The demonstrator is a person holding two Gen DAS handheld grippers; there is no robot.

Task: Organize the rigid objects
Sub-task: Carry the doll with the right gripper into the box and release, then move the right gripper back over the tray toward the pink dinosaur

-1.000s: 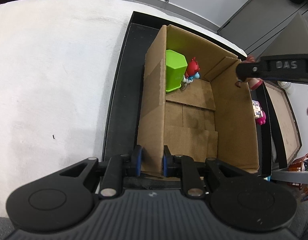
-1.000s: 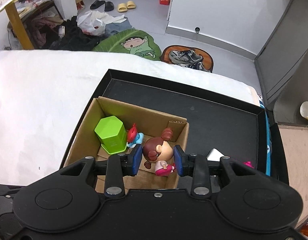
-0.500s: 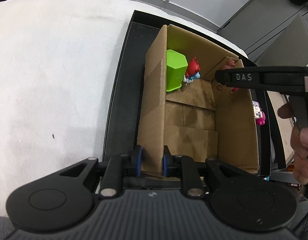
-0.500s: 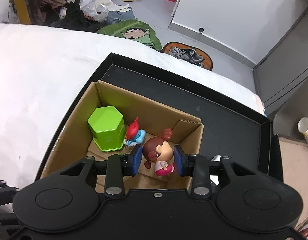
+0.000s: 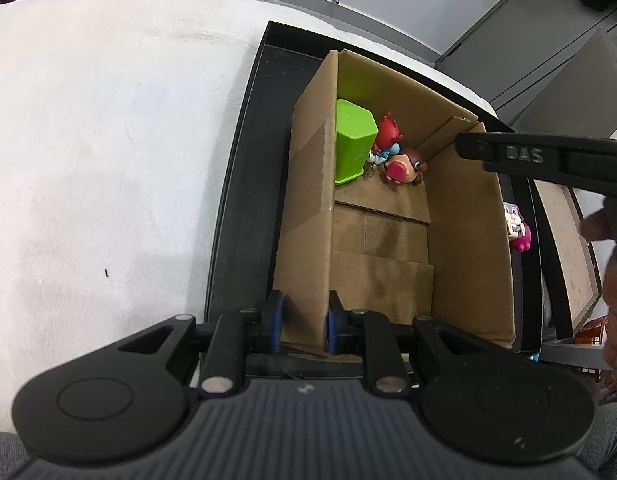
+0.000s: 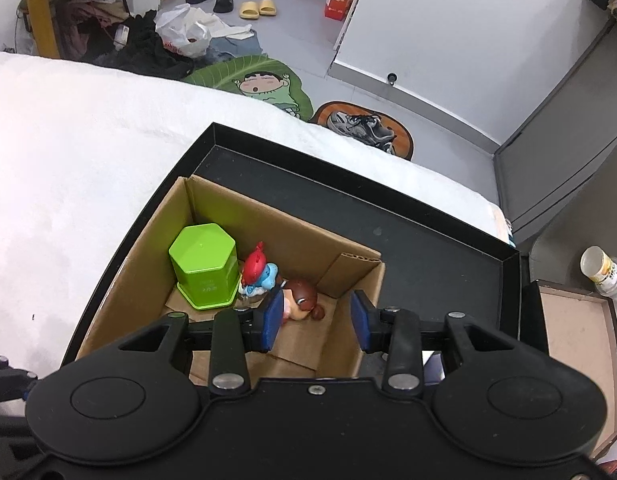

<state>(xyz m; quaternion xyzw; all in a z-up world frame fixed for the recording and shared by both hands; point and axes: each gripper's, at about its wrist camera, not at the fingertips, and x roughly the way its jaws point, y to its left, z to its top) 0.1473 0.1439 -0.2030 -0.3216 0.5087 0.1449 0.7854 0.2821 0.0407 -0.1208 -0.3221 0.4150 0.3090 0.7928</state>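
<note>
Doll (image 6: 302, 300) apparently loose below right claw (image 6: 318, 326)

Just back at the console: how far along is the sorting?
Done: the green container, red-capped figure and brown-haired doll lie in the cardboard box. In hand: the left gripper clamps the box wall; the right gripper is opening, the doll lying free below it. Left: a pink figure outside on the black tray.
</note>
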